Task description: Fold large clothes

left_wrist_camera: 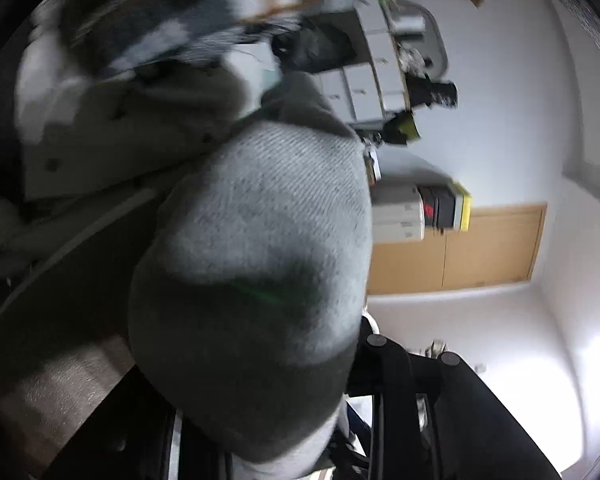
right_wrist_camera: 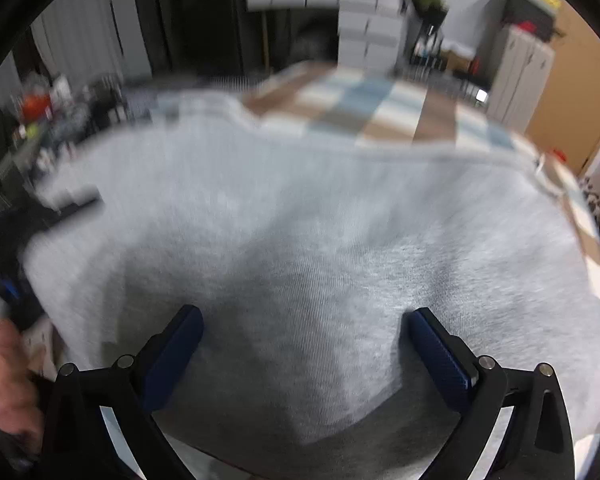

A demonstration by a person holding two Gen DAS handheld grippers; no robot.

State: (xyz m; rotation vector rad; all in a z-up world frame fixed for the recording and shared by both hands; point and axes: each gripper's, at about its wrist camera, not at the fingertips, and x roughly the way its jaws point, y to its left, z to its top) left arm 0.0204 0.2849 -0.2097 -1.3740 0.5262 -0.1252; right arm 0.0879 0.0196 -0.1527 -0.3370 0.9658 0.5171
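Note:
A large light grey knit garment [right_wrist_camera: 300, 220] lies spread over a checked blanket [right_wrist_camera: 360, 108] and fills the right wrist view. My right gripper [right_wrist_camera: 304, 316] hovers just above it, pointing down, with its blue pads [right_wrist_camera: 440, 356] wide apart and nothing pinched between them. In the left wrist view, which is rolled onto its side, a thick bunch of the same grey garment [left_wrist_camera: 260, 240] rises right in front of the camera. It hides the left gripper's fingertips; only part of its black frame [left_wrist_camera: 400, 372] shows. The cloth comes out from between the fingers and looks pinched there.
A person's hand [right_wrist_camera: 0, 368] is at the lower left edge. Grey stacked drawers [right_wrist_camera: 364, 20] and cluttered shelves [right_wrist_camera: 52, 116] stand behind the blanket. A wooden panel [left_wrist_camera: 460, 248] and white wall [left_wrist_camera: 500, 120] lie beyond the bunched cloth.

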